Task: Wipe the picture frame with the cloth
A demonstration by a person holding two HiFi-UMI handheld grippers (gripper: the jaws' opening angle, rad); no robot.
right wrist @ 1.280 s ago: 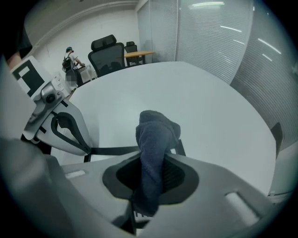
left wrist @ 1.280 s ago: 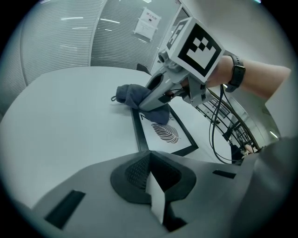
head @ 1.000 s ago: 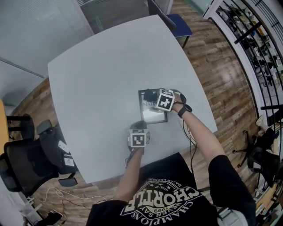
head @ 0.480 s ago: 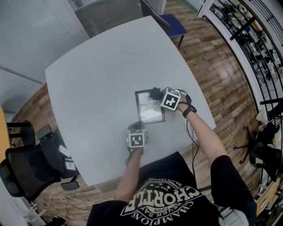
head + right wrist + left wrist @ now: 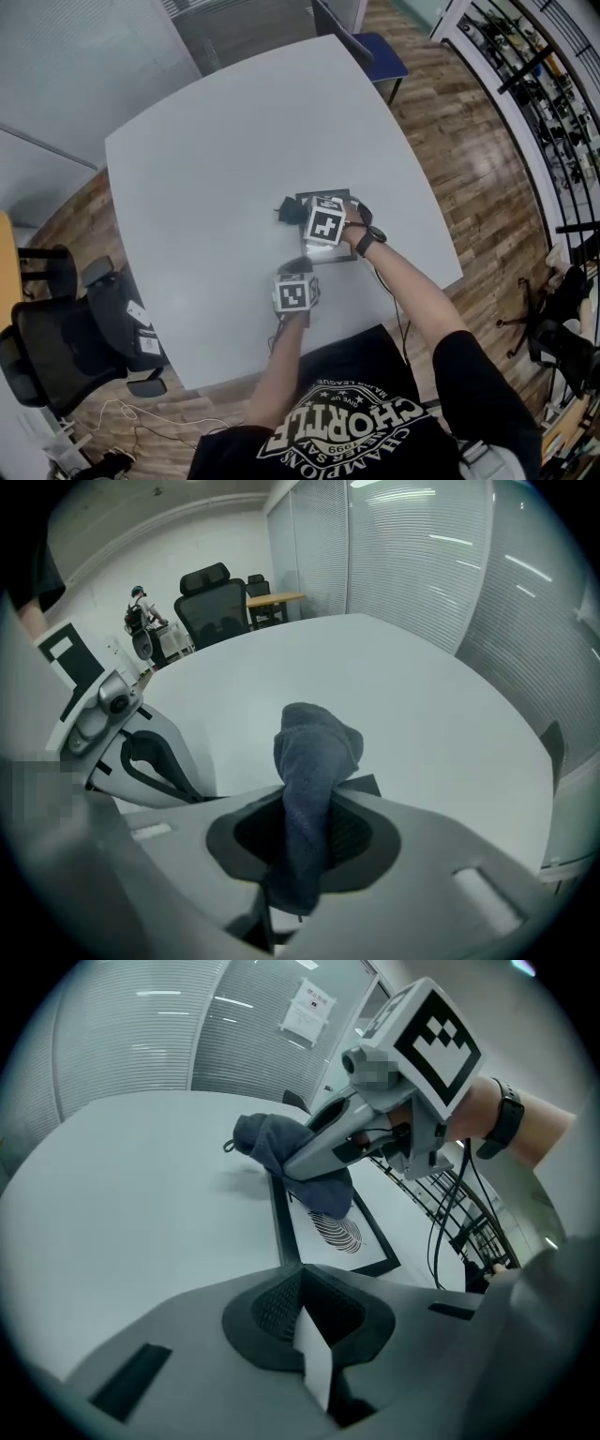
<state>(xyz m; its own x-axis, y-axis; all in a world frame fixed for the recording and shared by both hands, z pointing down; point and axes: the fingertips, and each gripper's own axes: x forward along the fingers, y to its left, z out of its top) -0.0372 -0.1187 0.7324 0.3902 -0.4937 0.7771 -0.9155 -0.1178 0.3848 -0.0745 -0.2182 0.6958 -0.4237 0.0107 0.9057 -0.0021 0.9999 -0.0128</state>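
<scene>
The black picture frame [image 5: 336, 255] [image 5: 373, 1239] lies flat on the white table [image 5: 206, 178], near its front edge. My right gripper [image 5: 299, 212] [image 5: 302, 803] is shut on the dark blue cloth [image 5: 285, 208] [image 5: 270, 1141] [image 5: 315, 743] and holds it over the frame's far left corner. Its marker cube hides most of the frame in the head view. My left gripper [image 5: 298, 266] [image 5: 309, 1335] rests at the frame's near edge with its jaws drawn together and a pale sliver between them.
Black office chairs [image 5: 52, 342] stand off the table's left side, and a blue chair [image 5: 375, 49] stands at its far end. Shelving [image 5: 553, 84] runs along the right wall. Cables trail on the wooden floor [image 5: 141, 422].
My right gripper has carried the cloth leftward across the frame, from its right side to its far left corner. The left gripper has stayed at the near edge.
</scene>
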